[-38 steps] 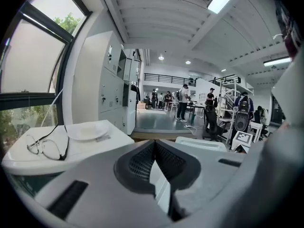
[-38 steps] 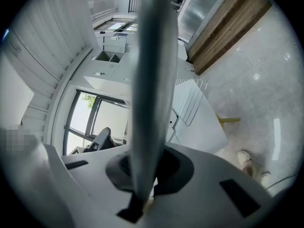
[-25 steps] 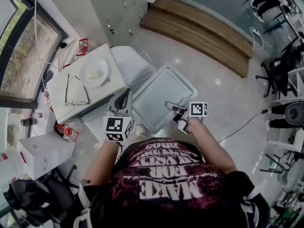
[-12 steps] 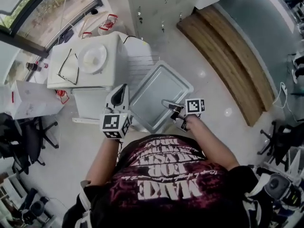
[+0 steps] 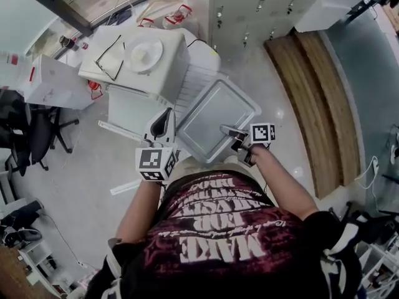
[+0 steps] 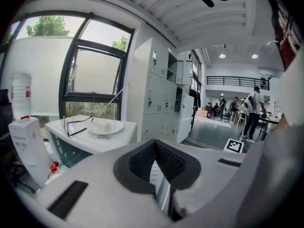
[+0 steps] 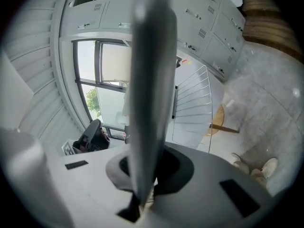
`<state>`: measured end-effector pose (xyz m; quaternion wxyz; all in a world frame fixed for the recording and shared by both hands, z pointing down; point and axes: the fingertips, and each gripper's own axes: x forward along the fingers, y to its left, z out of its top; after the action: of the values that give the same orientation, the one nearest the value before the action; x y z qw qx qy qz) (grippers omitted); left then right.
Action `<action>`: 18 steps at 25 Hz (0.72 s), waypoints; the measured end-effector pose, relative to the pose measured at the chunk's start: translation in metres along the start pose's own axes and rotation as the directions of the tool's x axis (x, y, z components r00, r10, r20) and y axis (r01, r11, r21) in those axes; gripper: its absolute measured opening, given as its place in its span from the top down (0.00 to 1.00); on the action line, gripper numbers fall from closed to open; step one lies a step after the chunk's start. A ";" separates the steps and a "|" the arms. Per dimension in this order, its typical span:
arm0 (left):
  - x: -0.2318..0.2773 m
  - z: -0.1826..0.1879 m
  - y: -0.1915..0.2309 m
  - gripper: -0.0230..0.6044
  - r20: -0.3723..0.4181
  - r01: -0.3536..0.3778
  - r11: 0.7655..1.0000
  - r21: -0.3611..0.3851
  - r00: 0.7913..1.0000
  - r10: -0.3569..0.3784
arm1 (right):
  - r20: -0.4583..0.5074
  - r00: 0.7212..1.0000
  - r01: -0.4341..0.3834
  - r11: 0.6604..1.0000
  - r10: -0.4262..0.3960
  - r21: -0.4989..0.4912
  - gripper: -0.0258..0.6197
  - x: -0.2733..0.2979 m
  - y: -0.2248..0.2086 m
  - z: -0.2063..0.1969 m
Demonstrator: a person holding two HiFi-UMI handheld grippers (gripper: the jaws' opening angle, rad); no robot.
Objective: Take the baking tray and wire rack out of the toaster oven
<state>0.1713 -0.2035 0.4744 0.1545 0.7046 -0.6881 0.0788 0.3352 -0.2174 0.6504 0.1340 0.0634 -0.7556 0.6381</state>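
Metal baking tray [image 5: 212, 120] — left gripper [image 5: 166, 120] and right gripper [image 5: 227, 132] each have fingers pinched shut on its rim.

An open-plan office or lab hall: grey metal lockers [image 5: 246, 8] along the far wall, a black office chair [image 5: 30, 134] at left, polished concrete floor [image 5: 87, 170], tall windows [image 6: 97, 75], people [image 6: 250, 109] standing far off.
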 end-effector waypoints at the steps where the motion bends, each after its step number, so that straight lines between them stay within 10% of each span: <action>1: 0.001 0.002 0.008 0.95 0.003 -0.008 1.000 0.000 1.000 0.008 | -0.001 1.000 0.006 1.000 -0.006 0.001 0.94 0.004 -0.002 0.003; 18: 0.018 0.005 0.073 0.95 0.017 -0.042 0.998 -0.054 0.999 0.043 | -0.096 0.987 0.127 0.992 -0.125 0.010 0.94 0.049 -0.044 0.055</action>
<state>0.0994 -0.2229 0.4832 0.1654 0.6861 -0.7062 0.0570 0.2937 -0.2759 0.6976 0.2095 0.0817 -0.7377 0.6366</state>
